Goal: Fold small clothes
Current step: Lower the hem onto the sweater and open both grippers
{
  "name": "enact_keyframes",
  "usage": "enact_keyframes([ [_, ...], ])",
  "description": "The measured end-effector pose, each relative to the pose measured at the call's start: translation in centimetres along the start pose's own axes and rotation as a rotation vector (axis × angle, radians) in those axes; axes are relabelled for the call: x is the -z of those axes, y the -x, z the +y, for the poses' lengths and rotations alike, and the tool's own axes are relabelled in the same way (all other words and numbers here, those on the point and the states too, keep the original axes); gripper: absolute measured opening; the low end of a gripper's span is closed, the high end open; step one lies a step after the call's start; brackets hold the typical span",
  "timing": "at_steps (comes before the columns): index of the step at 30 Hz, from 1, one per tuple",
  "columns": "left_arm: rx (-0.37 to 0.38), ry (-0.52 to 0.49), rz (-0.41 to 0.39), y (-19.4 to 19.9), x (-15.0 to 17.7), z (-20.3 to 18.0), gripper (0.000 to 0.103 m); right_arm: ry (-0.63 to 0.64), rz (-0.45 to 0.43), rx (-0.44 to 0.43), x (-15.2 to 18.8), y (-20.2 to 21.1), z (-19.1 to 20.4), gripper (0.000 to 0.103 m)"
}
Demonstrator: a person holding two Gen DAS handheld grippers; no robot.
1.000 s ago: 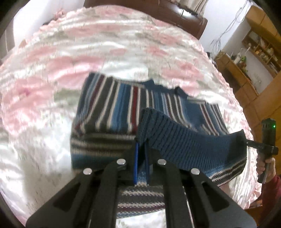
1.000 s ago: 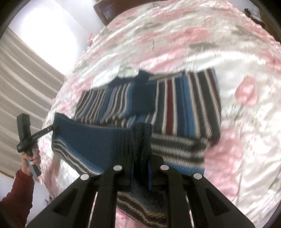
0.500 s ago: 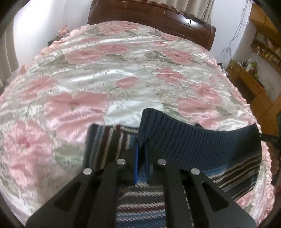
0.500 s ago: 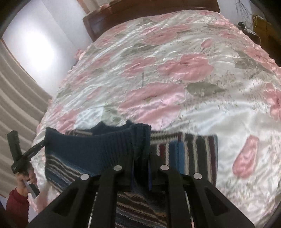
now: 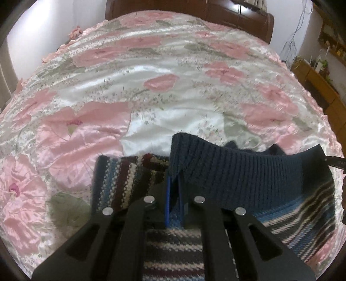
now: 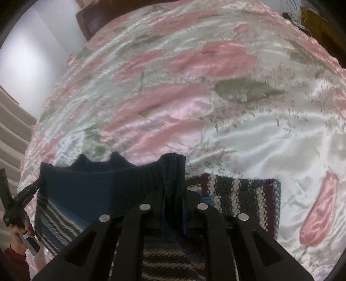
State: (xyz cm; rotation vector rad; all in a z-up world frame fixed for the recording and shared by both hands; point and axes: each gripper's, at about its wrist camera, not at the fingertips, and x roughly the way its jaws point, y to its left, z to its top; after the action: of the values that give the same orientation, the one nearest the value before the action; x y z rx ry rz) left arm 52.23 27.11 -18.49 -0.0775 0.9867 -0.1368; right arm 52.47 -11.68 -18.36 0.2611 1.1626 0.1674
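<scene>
A small striped knit sweater (image 5: pixel 121 183) in blue, grey, white and maroon lies on the bed. Its dark blue ribbed hem (image 5: pixel 237 170) is lifted and stretched between my two grippers. My left gripper (image 5: pixel 174 183) is shut on one corner of the hem. My right gripper (image 6: pixel 173 194) is shut on the other corner, and the hem band (image 6: pixel 97 188) runs from it to the left gripper's tip (image 6: pixel 32 190) at the left edge. The lower layer of the sweater (image 6: pixel 244 194) shows beyond and beside the raised hem.
The floral pink and white satin bedspread (image 5: pixel 151 86) stretches ahead to a dark wooden headboard (image 5: pixel 216 13). Wooden shelves and a cabinet (image 5: pixel 320 71) stand to the right of the bed. A hand in a red sleeve (image 6: pixel 15 244) holds the left gripper's handle.
Both grippers have carried the raised hem forward over the sweater towards the headboard. Much more of the sweater's body is now covered, and more bedspread shows ahead.
</scene>
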Motion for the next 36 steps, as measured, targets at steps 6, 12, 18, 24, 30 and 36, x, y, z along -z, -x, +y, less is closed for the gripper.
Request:
enact_keyframes([
  [6, -0.055, -0.011, 0.057, -3.0, 1.0, -0.4, 0.009, -0.008, 0.023, 0.041, 0.8, -2.2, -0.6, 0.024],
  [12, -0.067, -0.008, 0.033, -0.1, 0.8, -0.3, 0.036, -0.005, -0.010, 0.036, 1.7, 1.8, -1.2, 0.057],
  [18, -0.011, 0.009, -0.027, 7.5, 4.1, 0.4, 0.044, 0.077, 0.044, -0.068, 6.9, 8.3, -2.5, 0.057],
  [24, 0.047, -0.046, 0.021, 11.3, 10.1, -1.1, 0.046, 0.125, 0.157, -0.078, 14.6, 10.5, -4.1, 0.057],
  [30, 0.061, -0.031, 0.091, 10.1, 13.1, -2.1, 0.046, 0.107, 0.205, -0.108, 17.7, 9.5, -5.1, 0.052],
  [36, 0.027, -0.025, 0.157, 7.8, 14.0, -2.7, 0.046, 0.124, 0.213, -0.078, 18.3, 9.0, -5.1, 0.014],
])
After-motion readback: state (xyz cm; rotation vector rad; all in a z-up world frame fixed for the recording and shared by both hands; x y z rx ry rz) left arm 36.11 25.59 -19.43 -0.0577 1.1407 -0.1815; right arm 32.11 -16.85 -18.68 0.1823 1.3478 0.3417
